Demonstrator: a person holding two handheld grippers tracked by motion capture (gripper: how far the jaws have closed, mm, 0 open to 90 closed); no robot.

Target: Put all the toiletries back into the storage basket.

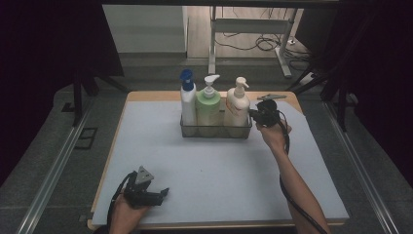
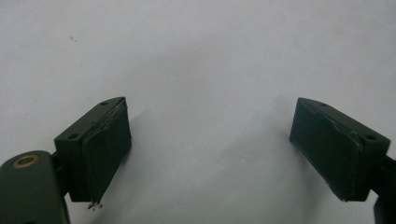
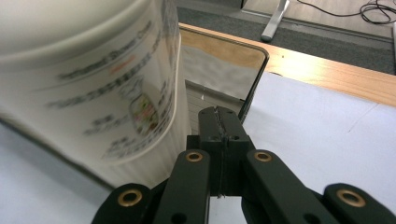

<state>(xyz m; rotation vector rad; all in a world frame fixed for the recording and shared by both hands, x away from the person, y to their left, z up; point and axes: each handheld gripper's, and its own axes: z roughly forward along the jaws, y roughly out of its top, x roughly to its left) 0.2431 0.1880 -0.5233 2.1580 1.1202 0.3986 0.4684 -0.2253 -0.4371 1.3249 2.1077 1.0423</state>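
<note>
- Right tongs point(image 3: 219, 122) are closed on the rim of the clear tray point(image 1: 216, 130) mid-bench, beside the cream bottle point(image 1: 237, 105).
- Left tongs point(image 2: 210, 144) gape empty.
- Judged: loaded tray heavy, stiff, slippery; grip the wall.

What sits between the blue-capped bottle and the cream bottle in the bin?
In the high view, the green pump bottle stands between the blue-capped bottle and the cream bottle, all upright in the clear bin.
</note>
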